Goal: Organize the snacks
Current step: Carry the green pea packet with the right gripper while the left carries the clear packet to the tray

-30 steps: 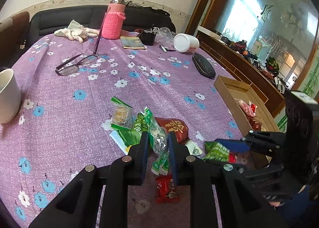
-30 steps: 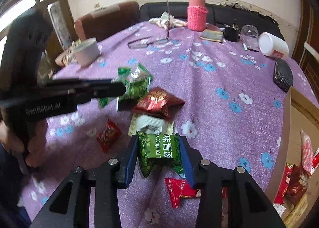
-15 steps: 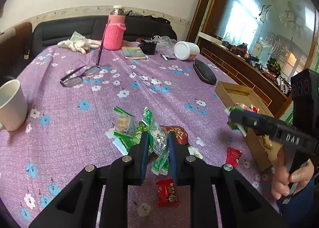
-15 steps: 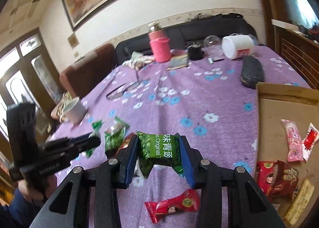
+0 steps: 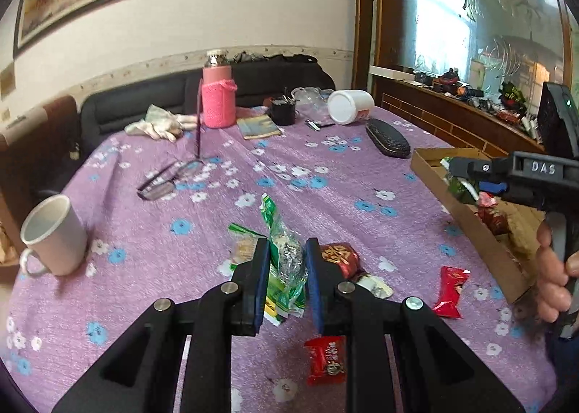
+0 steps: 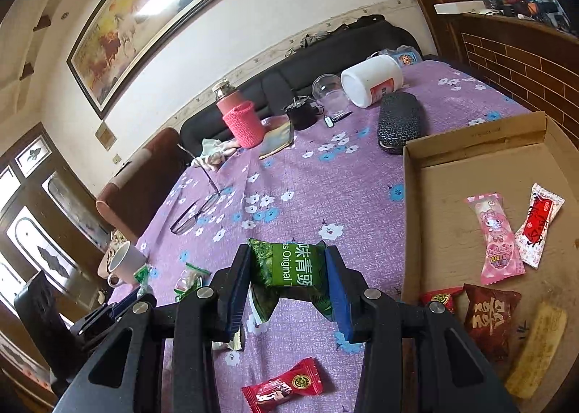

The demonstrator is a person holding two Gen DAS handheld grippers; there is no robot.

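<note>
Left wrist view, left gripper (image 5: 287, 279): jaws pinching a clear-and-green snack packet (image 5: 286, 261), lifted off the purple floral tablecloth (image 5: 325, 196)
Left wrist view, table: red candy (image 5: 325, 360) lies just below the jaws; a second red wrapper (image 5: 450, 292) lies to the right, near the cardboard box (image 5: 470, 228); a dark red pouch (image 5: 340, 257) sits just right of the jaws
Left wrist view, far side: white mug (image 5: 54, 235) at left, glasses (image 5: 168, 178) mid-table, pink bottle (image 5: 217, 98) at the back
Left wrist view, right gripper (image 5: 466, 178): over the box, a green packet between its fingers
Right wrist view, right gripper (image 6: 289, 279): jaws pinching the green pea packet (image 6: 289, 268), held above the cloth just left of the box wall (image 6: 409, 217)
Right wrist view, box contents: pink wrapper (image 6: 495, 237), white-and-red wrapper (image 6: 539, 225), brown pouch (image 6: 488, 315), yellowish bar (image 6: 537, 344)
Right wrist view, cloth: red candy (image 6: 282, 386) below the jaws
</note>
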